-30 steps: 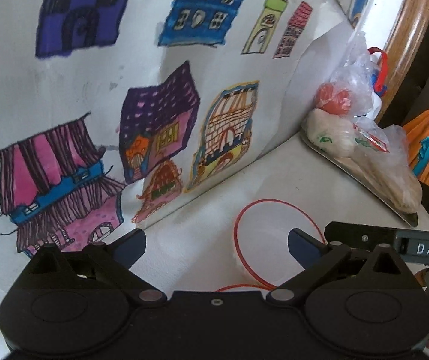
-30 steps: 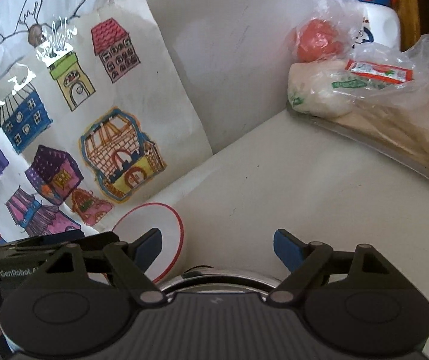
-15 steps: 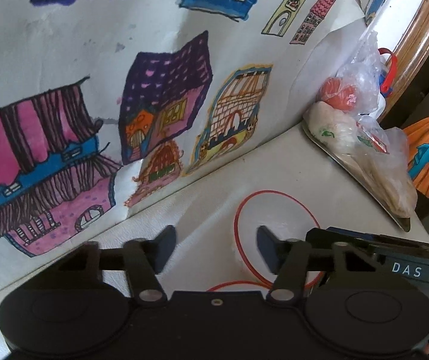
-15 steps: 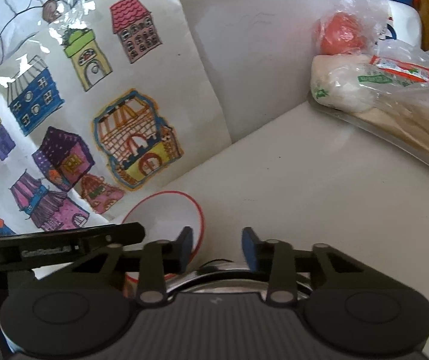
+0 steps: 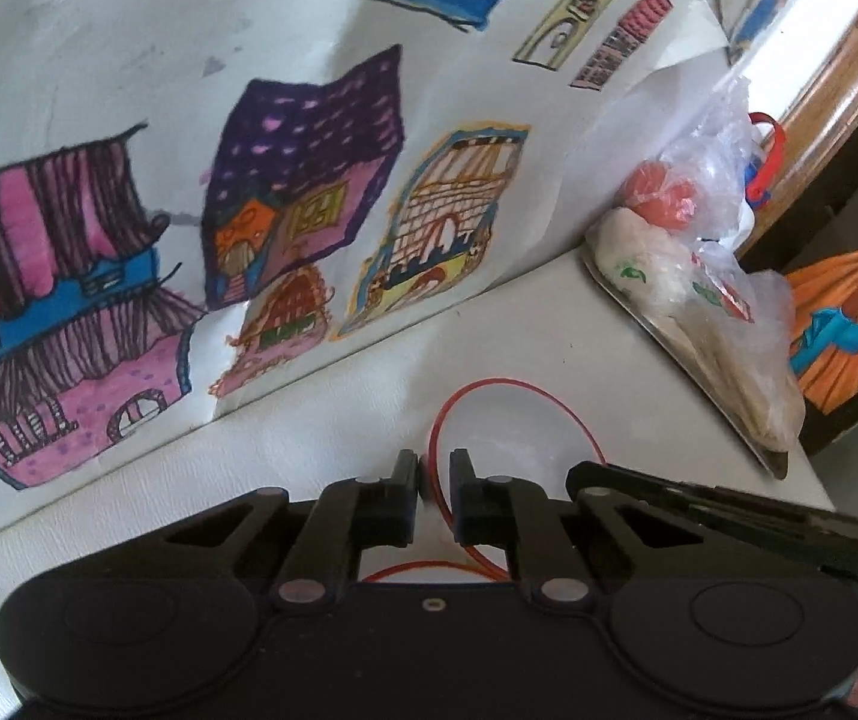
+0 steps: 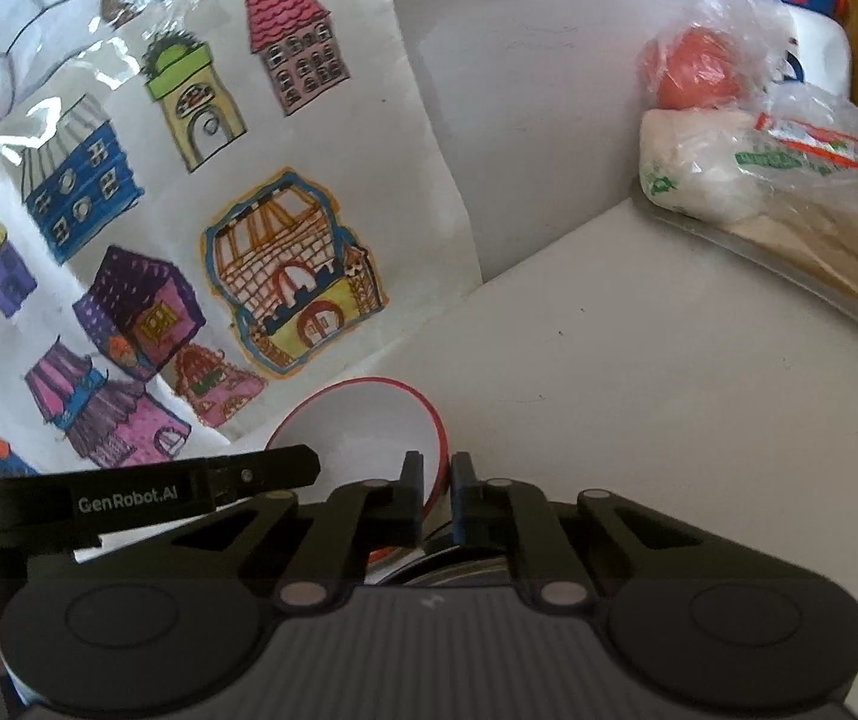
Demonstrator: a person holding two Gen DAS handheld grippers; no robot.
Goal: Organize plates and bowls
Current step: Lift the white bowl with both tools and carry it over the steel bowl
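Both grippers are down low over the white table (image 6: 639, 396) and pinching opposite sides of the same red-rimmed bowl (image 6: 363, 420): the left gripper (image 5: 434, 474) has its jaws drawn in until only the bowl's thin wall sits between them, on the bowl's left rim, and the right gripper (image 6: 436, 477) has its jaws drawn in just as tight on the right rim, so this is a two-handed hold. Behind it all stands a big sheet of children's drawings (image 5: 285, 198), coloured houses leaning against the wall, and off to the right a metal tray (image 6: 789, 267) loaded with plastic bags of food (image 6: 747, 150), well apart from the action. Now the bowl itself, white inside, near the foot of the drawing, and beneath it there's a second red rim (image 5: 423, 570) peeking out under the left tool, plus a steel-coloured rim (image 6: 465, 564) just under the right tool, so it looks to me as if the bowl sits on or over other dishes, though whether it is nested or merely above them I cannot tell. My read on progress: some stacking seems under way, with this bowl gripped and not yet released; no finished, tidy pile shows anywhere, and how many plates remain outside these views is hidden.
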